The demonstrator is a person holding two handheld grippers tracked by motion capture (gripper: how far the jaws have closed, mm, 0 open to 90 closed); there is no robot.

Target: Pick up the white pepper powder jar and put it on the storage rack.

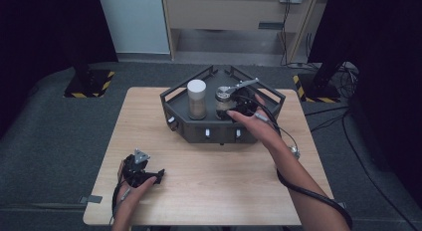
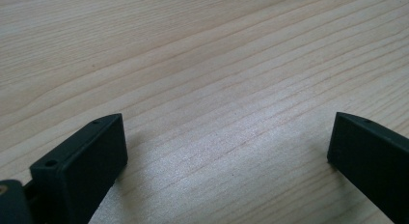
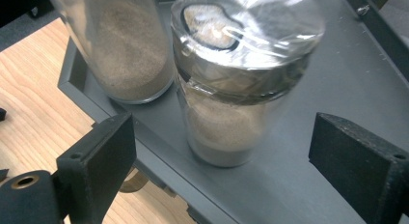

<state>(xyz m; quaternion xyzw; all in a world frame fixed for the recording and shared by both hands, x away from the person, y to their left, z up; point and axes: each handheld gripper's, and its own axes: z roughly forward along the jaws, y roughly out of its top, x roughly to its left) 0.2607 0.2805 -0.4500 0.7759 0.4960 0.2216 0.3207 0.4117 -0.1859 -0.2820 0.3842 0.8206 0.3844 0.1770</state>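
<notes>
A dark grey tray [image 1: 219, 132] with low rails stands at the back of the wooden table [image 1: 214, 186]. Inside it are two glass jars of sandy powder. The left jar [image 1: 197, 100] has a white lid, and the right jar [image 1: 222, 100] has a shiny clear-topped lid. My right gripper [image 1: 238, 109] hovers just in front of the right jar. In the right gripper view that jar [image 3: 241, 35] stands between the jaws of my right gripper [image 3: 222, 122], which are open and clear of the glass. My left gripper [image 1: 160, 175] rests open at the table's front left, over bare wood [image 2: 202, 50].
The white-lidded jar [image 3: 125, 50] stands close beside the other jar, on the tray floor [image 3: 333, 64]. Small white knobs dot the tray's front wall. A cable trails from the right hand along the forearm. Grey carpet, dark stands and a cabinet lie beyond the table.
</notes>
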